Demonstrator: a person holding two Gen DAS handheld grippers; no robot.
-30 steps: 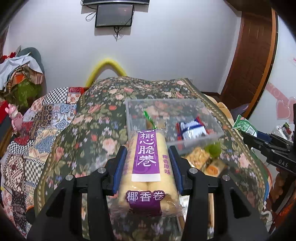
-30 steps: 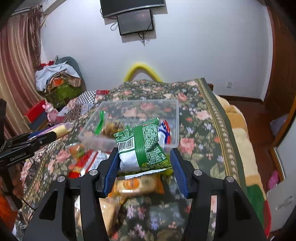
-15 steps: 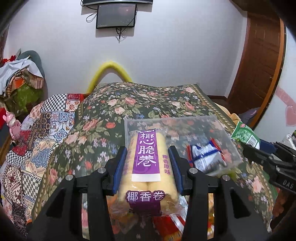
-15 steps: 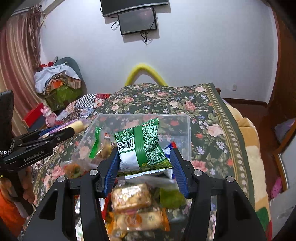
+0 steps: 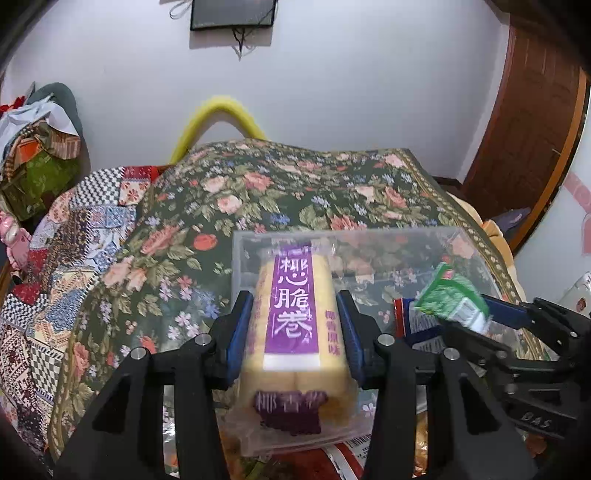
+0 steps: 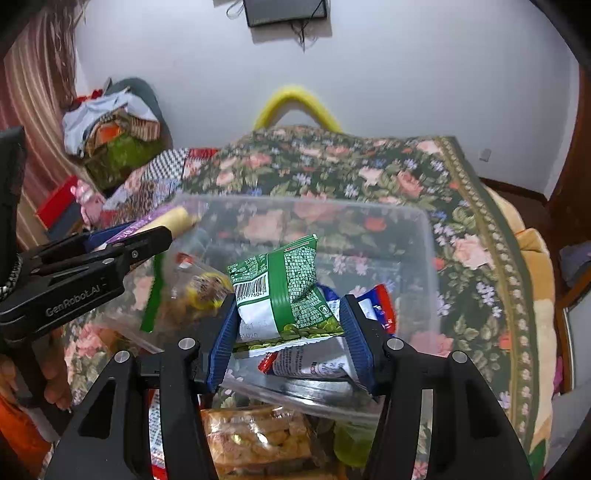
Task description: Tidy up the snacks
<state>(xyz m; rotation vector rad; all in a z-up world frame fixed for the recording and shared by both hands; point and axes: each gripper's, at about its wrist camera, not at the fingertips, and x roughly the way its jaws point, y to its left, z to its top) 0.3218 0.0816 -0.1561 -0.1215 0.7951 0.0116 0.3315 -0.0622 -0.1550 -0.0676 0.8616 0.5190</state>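
Now the left gripper (image 5: 293, 325) clamps a roll pack (image 5: 293, 332) and the right gripper (image 6: 290, 325) clamps a green bag (image 6: 284, 295), both over the bin's (image 6: 430, 258) near edge.

Likely home bedroom: floral bedspread (image 5: 295, 192), clothes pile (image 6: 110, 122), wall-mounted screen (image 5: 232, 13).

Bin (image 6: 430, 258) on bedspread (image 6: 369, 173) — packets (image 6: 255, 439) before it.

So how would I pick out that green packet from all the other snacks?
Find the clear plastic box on the flowered bedspread. Just above it, the right gripper pinches the green packet: the only green-and-white pouch with a barcode.
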